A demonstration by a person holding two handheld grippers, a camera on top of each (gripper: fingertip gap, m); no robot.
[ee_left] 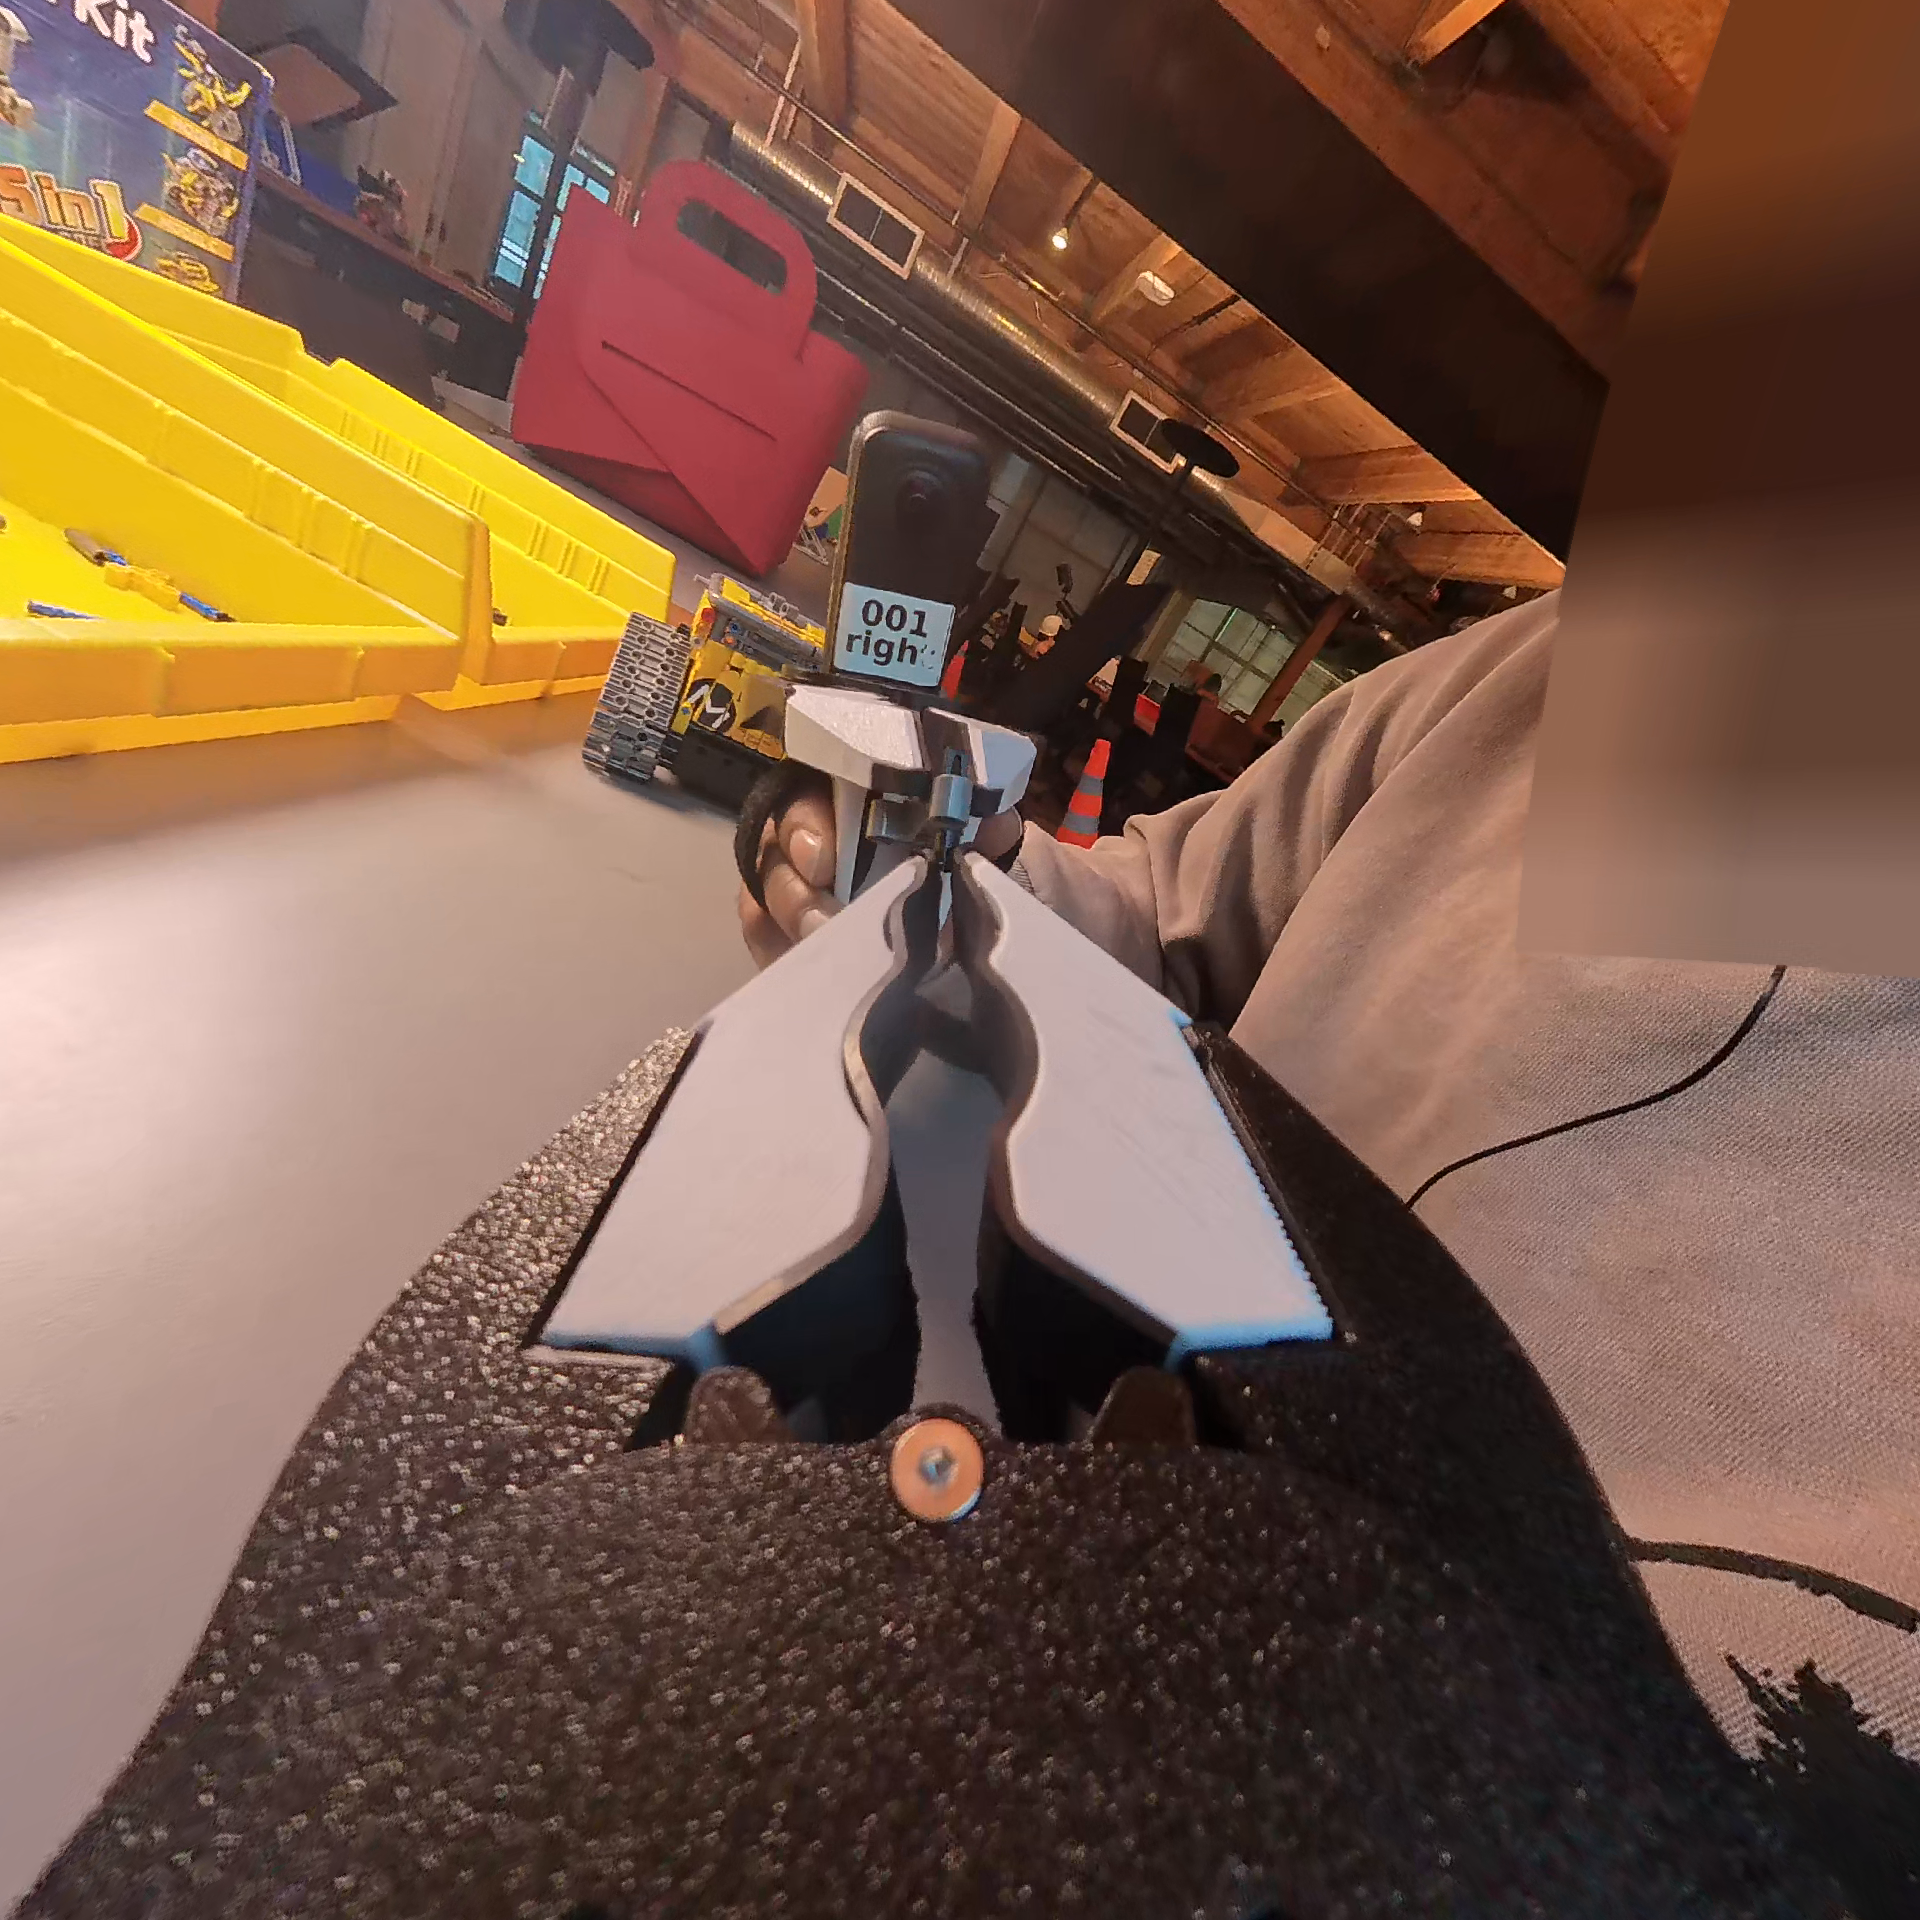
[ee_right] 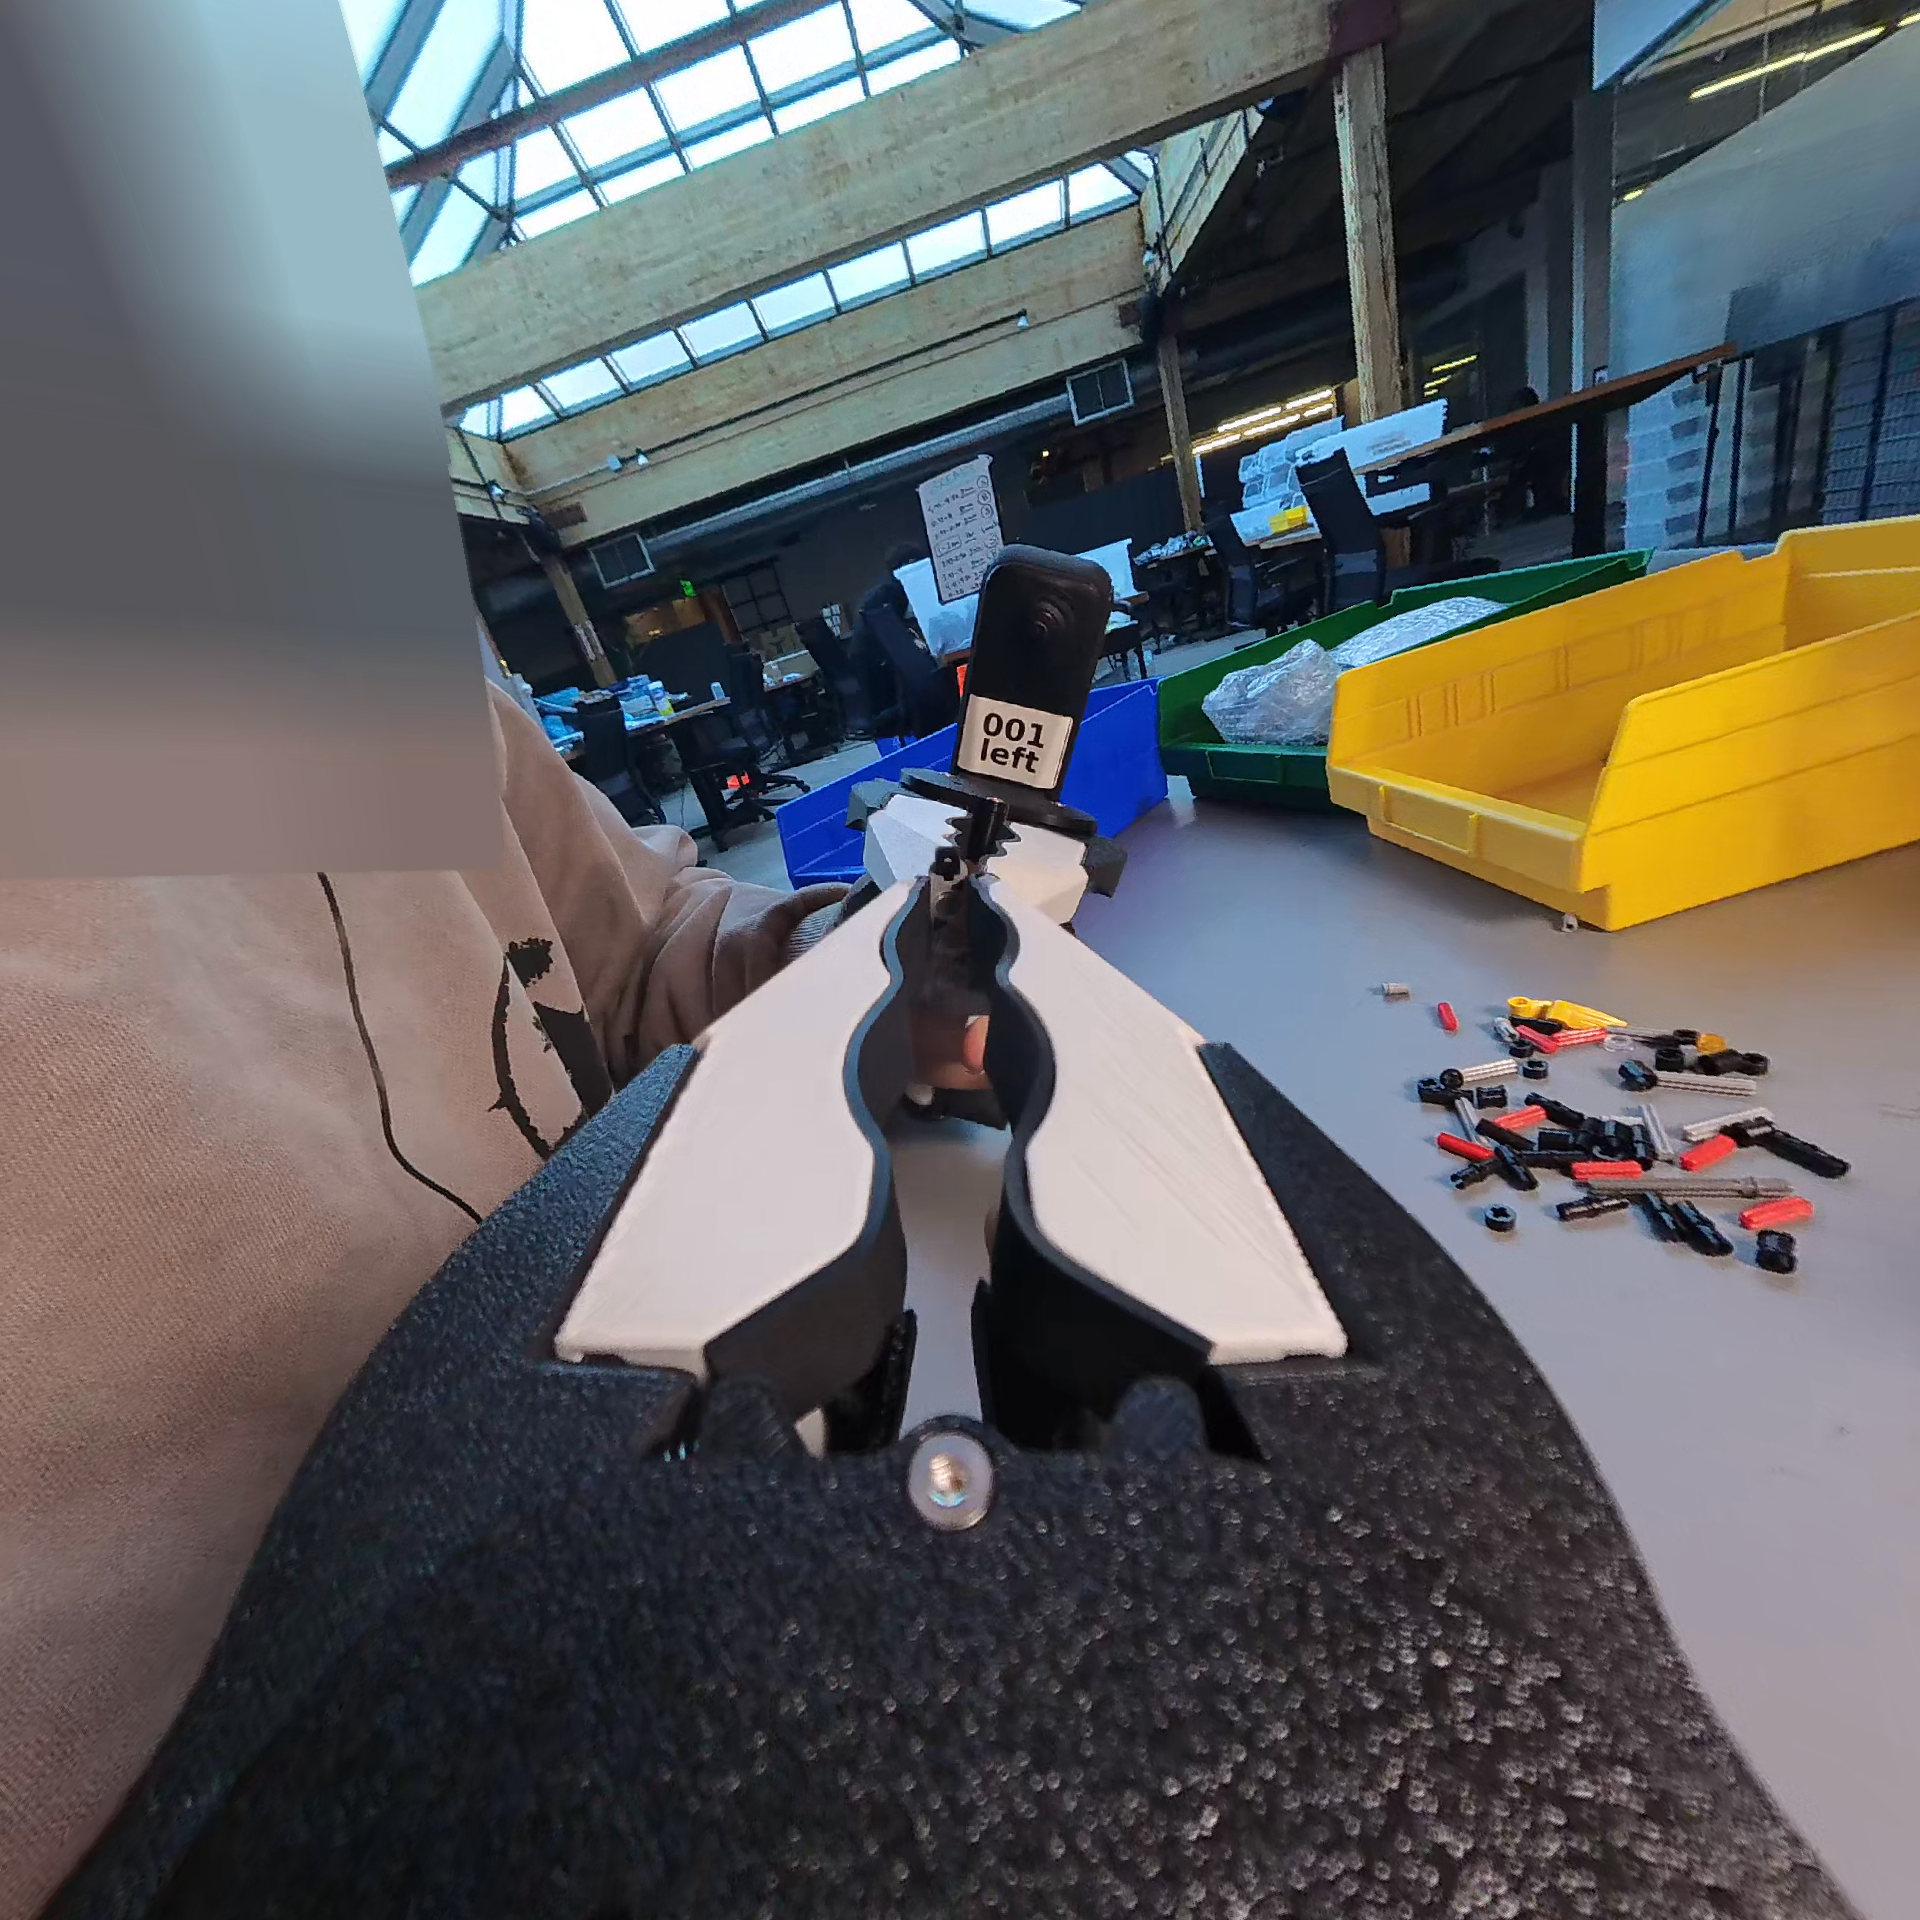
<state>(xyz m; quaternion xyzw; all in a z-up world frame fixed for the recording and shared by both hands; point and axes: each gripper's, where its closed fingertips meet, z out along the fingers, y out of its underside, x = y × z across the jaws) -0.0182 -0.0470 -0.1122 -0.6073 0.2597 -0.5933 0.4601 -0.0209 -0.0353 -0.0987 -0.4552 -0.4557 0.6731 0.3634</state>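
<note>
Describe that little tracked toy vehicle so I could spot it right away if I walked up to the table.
Start at the grey table and find the row of yellow bins along its far side. Just past the nearest bin's corner, in front of the big red bag-shaped box, sits the toy vehicle. It is the only built model there: yellow and black, with grey ridged tracks.

Left gripper (ee_left: 940, 868) and right gripper (ee_right: 951, 883) meet tip to tip, each with its fingers drawn together at the tips on a small dark part. A hand (ee_left: 790, 868) in a beige sleeve (ee_left: 1340, 831) grips the right gripper's handle.
</note>
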